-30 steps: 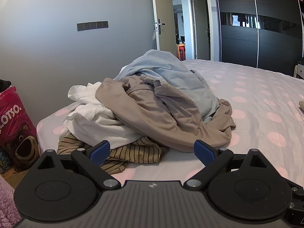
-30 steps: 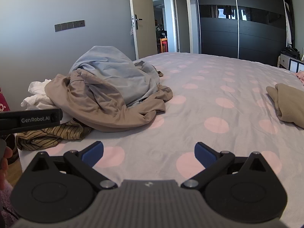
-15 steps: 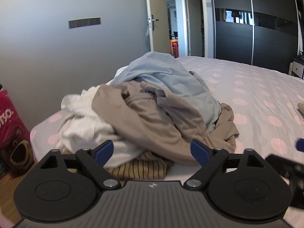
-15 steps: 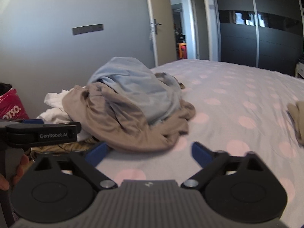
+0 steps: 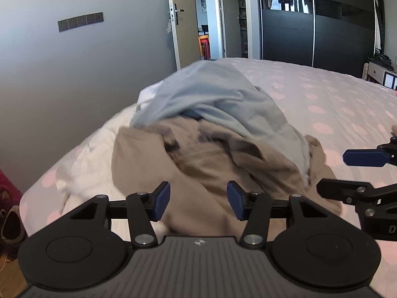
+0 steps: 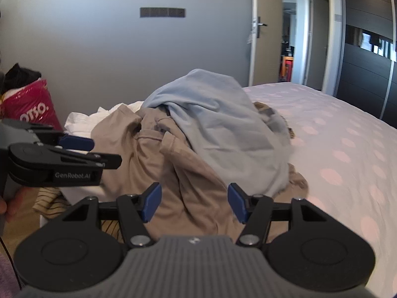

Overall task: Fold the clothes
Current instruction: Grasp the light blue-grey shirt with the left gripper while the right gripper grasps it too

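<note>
Heap of unfolded clothes [image 5: 213, 136] at near left corner of bed [image 5: 335, 104]: pale blue garment [image 5: 213, 99] draped over top, tan garment [image 5: 198, 173] spilling down front, white garment [image 5: 89, 154] at left side, striped piece [image 6: 47, 198] squashed underneath at edge. Nothing in heap lying flat or squared.

Step in hand, by the look of it: reaching for one garment off the pile. Tan garment nearest to both tools. Best gripped at an edge, hem or shoulder seam, not mid-bulge, so a single layer comes away. Blue garment rests on upper part of tan; dragging tan straight out likely to pull blue along, so lifting blue aside or pulling tan low and toward near edge seems wiser. Two grips spaced apart along one edge would let cloth hang open for laying flat on bare spotted sheet to the right.

Pose: left gripper [image 5: 198, 200] level, aimed at front slope of tan garment, blue pads apart, nothing between them. Right gripper [image 6: 194, 202] alongside on right, same heading, pads likewise apart and empty. Both just short of cloth; contact not clear, with some motion blur. Fingers of hand [image 6: 7, 203] visible at far left of right view.
</note>
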A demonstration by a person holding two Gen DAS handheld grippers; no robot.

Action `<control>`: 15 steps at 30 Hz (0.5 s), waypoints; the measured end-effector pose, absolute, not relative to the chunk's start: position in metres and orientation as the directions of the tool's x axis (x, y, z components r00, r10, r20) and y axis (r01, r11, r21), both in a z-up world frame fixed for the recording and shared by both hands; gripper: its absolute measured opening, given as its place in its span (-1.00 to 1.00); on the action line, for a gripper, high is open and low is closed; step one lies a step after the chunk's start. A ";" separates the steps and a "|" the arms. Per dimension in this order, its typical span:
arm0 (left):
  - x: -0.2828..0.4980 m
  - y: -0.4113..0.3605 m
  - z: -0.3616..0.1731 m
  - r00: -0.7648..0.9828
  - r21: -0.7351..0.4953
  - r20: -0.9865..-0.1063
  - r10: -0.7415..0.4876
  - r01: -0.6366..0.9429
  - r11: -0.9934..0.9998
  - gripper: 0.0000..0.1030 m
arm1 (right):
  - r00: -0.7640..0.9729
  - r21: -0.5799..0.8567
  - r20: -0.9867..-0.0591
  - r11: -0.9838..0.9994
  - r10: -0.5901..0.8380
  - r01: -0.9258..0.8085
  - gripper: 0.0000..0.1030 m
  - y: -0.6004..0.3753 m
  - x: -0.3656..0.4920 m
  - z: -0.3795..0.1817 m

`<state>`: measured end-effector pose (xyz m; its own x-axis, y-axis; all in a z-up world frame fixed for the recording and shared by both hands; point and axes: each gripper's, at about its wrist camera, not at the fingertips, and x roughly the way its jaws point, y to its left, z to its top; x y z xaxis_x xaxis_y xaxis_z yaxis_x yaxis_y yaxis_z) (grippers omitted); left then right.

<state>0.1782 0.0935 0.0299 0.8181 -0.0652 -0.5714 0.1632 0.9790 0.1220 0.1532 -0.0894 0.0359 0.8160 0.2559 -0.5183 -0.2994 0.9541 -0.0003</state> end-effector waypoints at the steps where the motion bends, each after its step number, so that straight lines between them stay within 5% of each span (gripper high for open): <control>1: 0.186 0.095 0.031 0.822 0.123 -0.566 -0.067 0.165 0.979 -0.12 | 0.814 -0.006 -0.520 0.952 0.259 -0.307 0.21 -0.088 0.163 0.036; 15: 0.288 0.097 0.030 0.842 0.151 -0.532 -0.094 0.204 0.967 -0.31 | 0.796 -0.010 -0.518 0.928 0.314 -0.372 -0.06 -0.056 0.280 0.027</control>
<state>0.2878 0.0971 0.0301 0.8416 -0.0940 -0.5319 0.2037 0.9673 0.1514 0.2799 -0.0561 0.0269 0.7957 0.3139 -0.5180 -0.3724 0.9280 -0.0096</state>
